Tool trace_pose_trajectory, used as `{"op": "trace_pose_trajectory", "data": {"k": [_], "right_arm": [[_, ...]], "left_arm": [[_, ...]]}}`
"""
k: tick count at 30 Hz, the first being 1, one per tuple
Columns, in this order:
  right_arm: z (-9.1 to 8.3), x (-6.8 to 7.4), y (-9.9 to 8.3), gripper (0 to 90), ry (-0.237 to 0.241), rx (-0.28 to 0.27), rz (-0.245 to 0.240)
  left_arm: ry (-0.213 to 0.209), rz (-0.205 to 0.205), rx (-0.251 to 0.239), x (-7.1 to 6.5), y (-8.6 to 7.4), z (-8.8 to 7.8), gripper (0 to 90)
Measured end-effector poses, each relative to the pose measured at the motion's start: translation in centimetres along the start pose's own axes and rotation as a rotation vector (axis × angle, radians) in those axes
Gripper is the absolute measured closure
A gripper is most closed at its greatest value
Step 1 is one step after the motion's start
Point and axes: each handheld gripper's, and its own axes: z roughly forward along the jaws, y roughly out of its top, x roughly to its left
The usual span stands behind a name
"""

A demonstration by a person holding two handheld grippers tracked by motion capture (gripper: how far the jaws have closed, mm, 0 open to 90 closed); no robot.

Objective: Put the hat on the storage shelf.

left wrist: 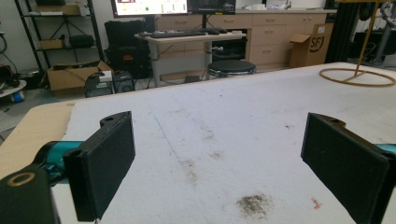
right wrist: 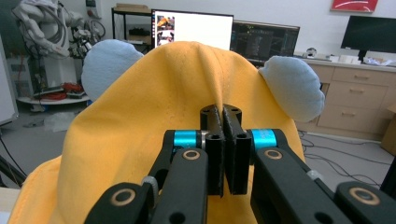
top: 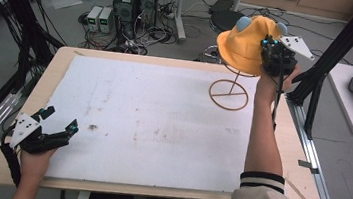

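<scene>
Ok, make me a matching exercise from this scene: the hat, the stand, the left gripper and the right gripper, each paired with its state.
1. hat
2. stand
3. left gripper
4. right gripper

a. open above the white mat
b. pinched by its yellow cloth
c. ring base resting on the table
d. shut on cloth

Pairs: 1-b, 2-c, 3-a, 4-d

Letters "SF" printed on a cardboard box (left wrist: 310,44) by the cabinets, upper right of left gripper view

Left gripper (top: 59,120) rests open; right gripper (top: 271,44) raised, apparently clamped.
</scene>
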Motion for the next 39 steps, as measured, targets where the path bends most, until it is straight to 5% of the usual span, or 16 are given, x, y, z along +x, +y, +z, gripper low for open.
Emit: {"op": "trace_pose_trajectory", "data": {"k": [7, 22, 29, 34, 39], "right_arm": [[1.0, -0.3, -2.1, 88.8, -0.013, 0.066, 0.012], [1.2, 0.0, -3.0, 85.7, 0.003, 0.089, 0.002], [1.1, -0.4, -3.2, 40.5, -0.031, 0.122, 0.023], [0.5, 0.0, -2.8, 22.2, -0.065, 0.112, -0.01], [-1.2, 0.5, -2.2, 19.5, -0.042, 0.071, -0.067]], "left_arm": [[-0.009, 0.005, 0.009, -0.3, -0.1, 0.3, 10.3], [-0.008, 0.006, 0.011, -0.2, -0.1, 0.1, 10.3], [-0.012, 0.009, 0.011, -0.4, 0.0, 0.2, 10.3], [-0.014, 0.011, 0.002, -0.5, 0.2, 0.2, 10.3], [-0.011, -0.009, -0.007, -0.3, 0.2, 0.2, 10.3]]}}
